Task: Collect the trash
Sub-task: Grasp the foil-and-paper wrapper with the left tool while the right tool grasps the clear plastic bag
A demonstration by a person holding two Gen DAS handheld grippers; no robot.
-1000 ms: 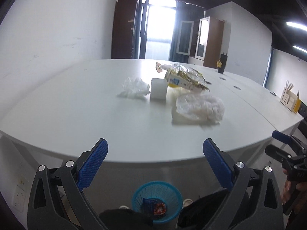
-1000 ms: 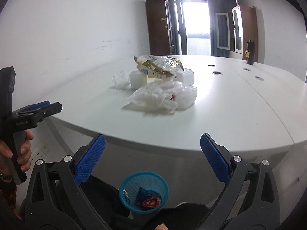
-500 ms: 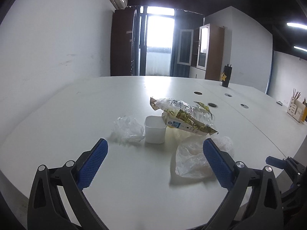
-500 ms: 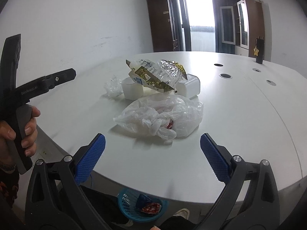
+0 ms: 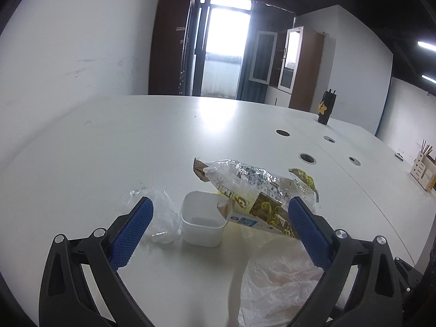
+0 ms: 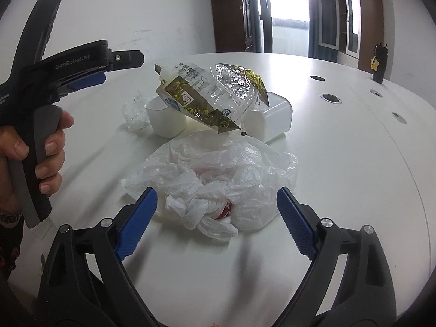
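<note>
So nothing looks collected yet: on the big white table (image 6: 354, 163) there's the crumpled white plastic bag (image 6: 218, 179) nearest, the gold-printed snack wrapper (image 6: 207, 95) lying across two white tubs (image 6: 166, 120) behind it, and a small clear plastic wad (image 6: 135, 113) far left, all still sitting there. The right gripper (image 6: 216, 220) is wide open with the bag right between its blue pads, not pinched. The left gripper (image 5: 219, 230) is spread open too, empty, with the nearer tub between its fingers and the clear wad by its left one.
</note>
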